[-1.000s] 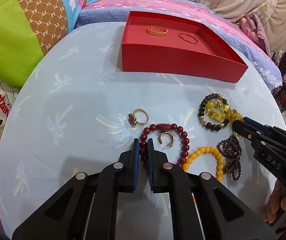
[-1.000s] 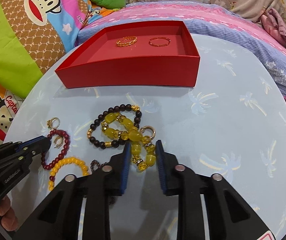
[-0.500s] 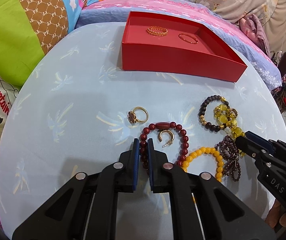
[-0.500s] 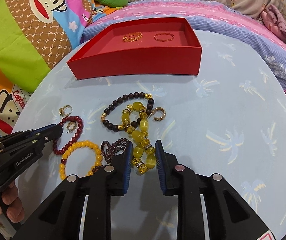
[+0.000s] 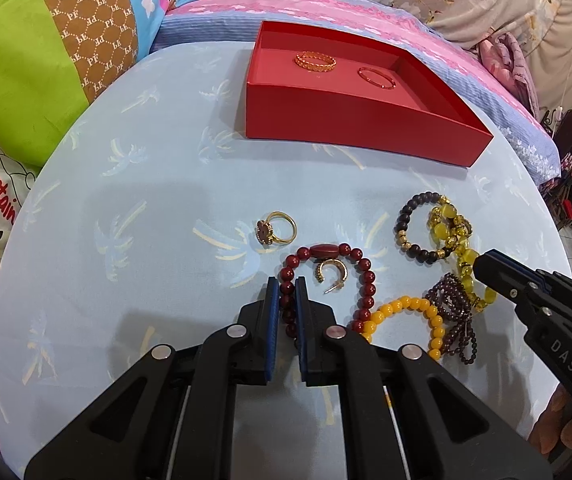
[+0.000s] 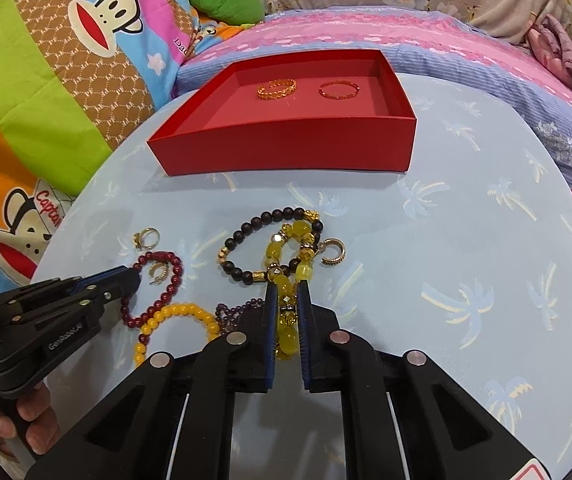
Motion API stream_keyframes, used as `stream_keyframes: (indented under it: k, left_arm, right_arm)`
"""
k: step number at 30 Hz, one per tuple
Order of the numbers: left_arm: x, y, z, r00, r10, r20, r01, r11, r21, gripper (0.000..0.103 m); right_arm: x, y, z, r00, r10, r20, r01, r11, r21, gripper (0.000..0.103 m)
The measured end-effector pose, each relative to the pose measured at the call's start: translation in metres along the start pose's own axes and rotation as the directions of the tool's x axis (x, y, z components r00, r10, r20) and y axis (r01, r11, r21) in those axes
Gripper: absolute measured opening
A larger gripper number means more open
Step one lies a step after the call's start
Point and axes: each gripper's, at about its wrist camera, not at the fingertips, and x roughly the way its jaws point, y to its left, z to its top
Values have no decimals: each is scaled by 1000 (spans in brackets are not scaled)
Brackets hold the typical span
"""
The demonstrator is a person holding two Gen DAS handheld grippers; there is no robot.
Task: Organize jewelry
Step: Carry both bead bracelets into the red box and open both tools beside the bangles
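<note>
Both tongs down on the pale blue table (image 5: 133, 184). Left gripper (image 5: 286, 300) clenched on the dark red bead bracelet (image 5: 366, 280), which lies flat. Right gripper (image 6: 286, 300) has just been closing; its pads now pinch the yellow bead bracelet (image 6: 275, 254). Red box (image 6: 286, 148) at the far side holds two gold rings. Orange bracelet (image 5: 426, 312) and purple bead strand (image 5: 452, 300) lie between the tongs. Black bead bracelet (image 6: 245, 236) tangles with the yellow one. Gold stone ring (image 5: 275, 229) sits apart; a gold hoop earring (image 5: 332, 274) lies inside the red loop.
</note>
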Motion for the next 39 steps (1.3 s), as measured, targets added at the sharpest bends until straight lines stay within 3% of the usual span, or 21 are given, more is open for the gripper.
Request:
stream_keyframes:
  k: [11, 24, 33, 39]
  left_arm:
    - [-16, -4, 8, 1000, -20, 19, 20, 1000, 6, 8]
    - [-54, -28, 41, 993, -97, 68, 92, 993, 75, 8]
    - [-66, -50, 96, 979, -164, 125, 147, 980, 135, 8]
    - [-45, -56, 146, 973, -174, 151, 153, 978, 140, 8]
  right_arm:
    - [-33, 4, 18, 996, 59, 70, -61, 998, 32, 9]
    - [-61, 1, 50, 989, 53, 136, -59, 997, 42, 9]
    - [-67, -3, 100, 979, 49, 200, -51, 999, 5, 9]
    - [-47, -8, 142, 978, 33, 208, -32, 999, -9, 9]
